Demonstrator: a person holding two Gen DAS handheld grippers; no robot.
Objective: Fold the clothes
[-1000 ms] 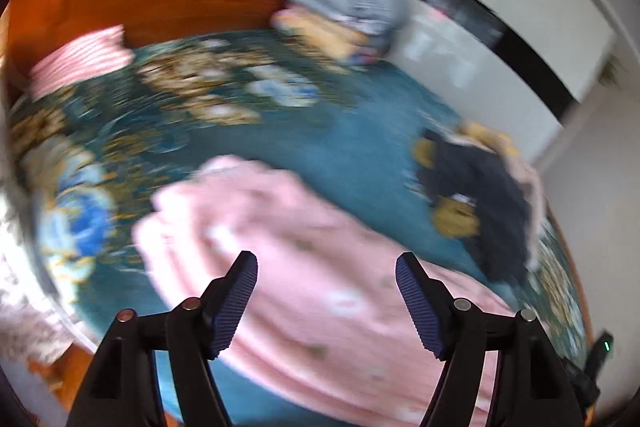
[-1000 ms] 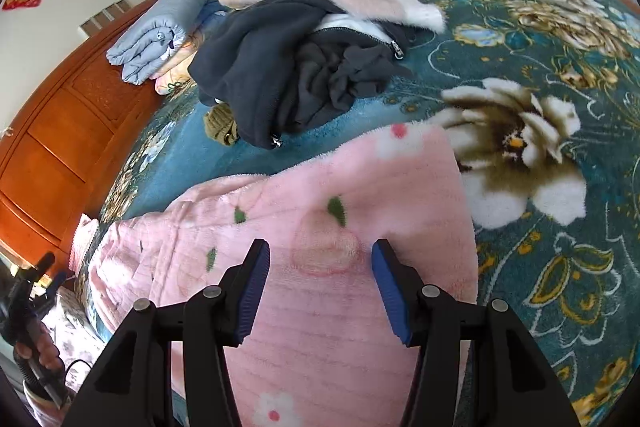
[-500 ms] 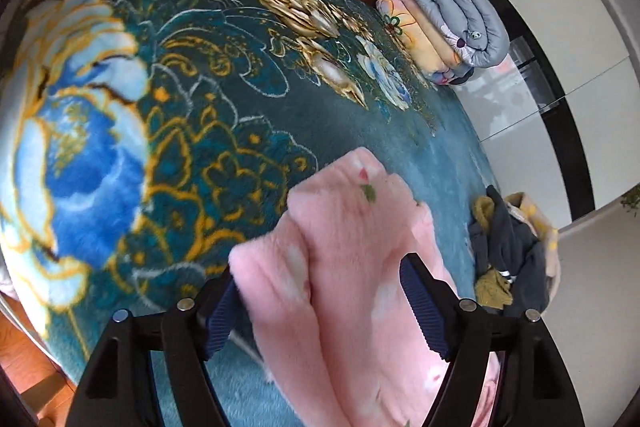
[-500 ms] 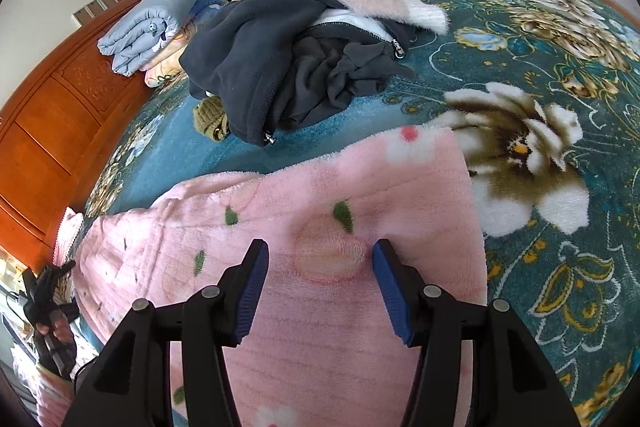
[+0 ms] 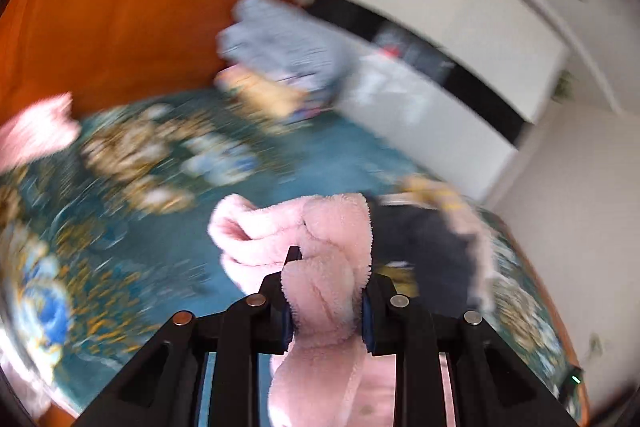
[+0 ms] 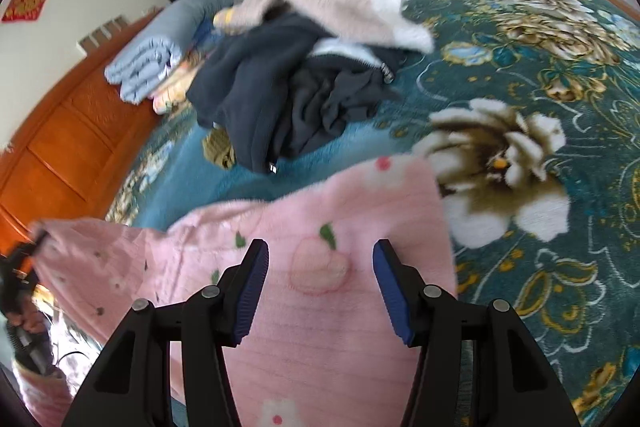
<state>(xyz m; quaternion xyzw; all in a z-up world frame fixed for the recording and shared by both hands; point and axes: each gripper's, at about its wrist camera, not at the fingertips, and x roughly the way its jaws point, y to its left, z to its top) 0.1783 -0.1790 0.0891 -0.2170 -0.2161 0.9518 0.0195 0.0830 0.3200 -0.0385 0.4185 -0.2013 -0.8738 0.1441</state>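
Left gripper [image 5: 326, 301]: jaws closing on a bunched fold of pink fleece garment [image 5: 320, 291], lifted above the teal floral bed blanket [image 5: 328, 155]; view blurred. Right gripper [image 6: 320, 287]: jaws half apart, holding nothing, over the same pink garment [image 6: 320, 347] spread flat on the blanket [image 6: 560, 75]; dark clothes heap [image 6: 288, 99] beyond.

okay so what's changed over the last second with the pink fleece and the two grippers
The left gripper was open above the pink fleece garment; it went down over the garment's edge and its jaws are now closing on a bunched fold, pads pressing it, lifting that end off the floral blanket. The right gripper stayed open over the other end. The dark clothes pile hasn't moved.
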